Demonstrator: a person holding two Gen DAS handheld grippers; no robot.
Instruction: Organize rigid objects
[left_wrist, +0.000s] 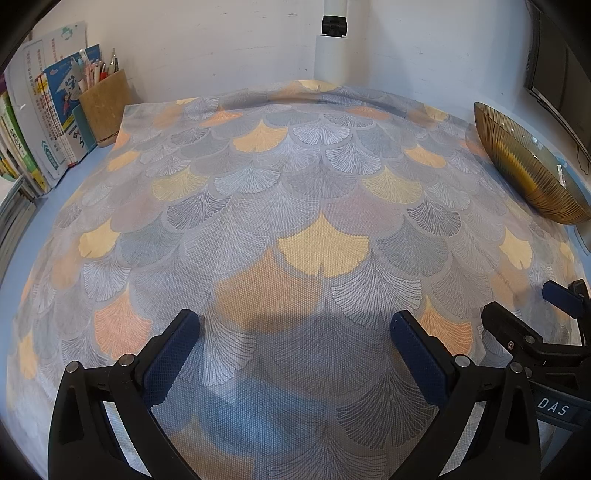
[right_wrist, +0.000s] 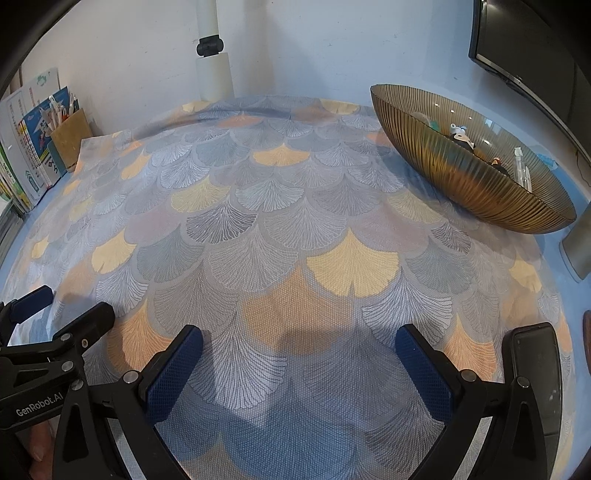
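Upper left of both views: row of upright books (left_wrist: 44, 122) against the wall, number not countable, with one brown pen cup (left_wrist: 105, 110) beside them, stuffed with pens. Centre: one placemat (left_wrist: 295, 206) printed with grey, yellow and orange ginkgo leaves, spread flat over a blue desk (left_wrist: 55, 192) and bare of objects. Top centre: one white post (left_wrist: 334, 55) with a black clamp, standing at the far edge of the mat. Right: one amber ribbed glass bowl (right_wrist: 469, 177), oval, translucent, resting on the mat's right edge; seen in the right wrist view at upper right, holding small rigid objects (right_wrist: 461, 138), about three or four, among them a black-and-white figurine and a clear plastic piece, exact count not certain. Far upper right: one dark monitor (right_wrist: 524, 44). Lower right of the right wrist view: one black phone (right_wrist: 535, 373) lying flat just beside the right finger. Bottom of the left wrist view: left gripper (left_wrist: 295, 354) spread wide, blue pads (left_wrist: 170, 362) apart, nothing between them, held just above the mat. Bottom of the right wrist view: right gripper (right_wrist: 299, 365) likewise spread wide and empty, touching nothing visible. Two grippers in all, side by side, each visible at the edge of the other's view.
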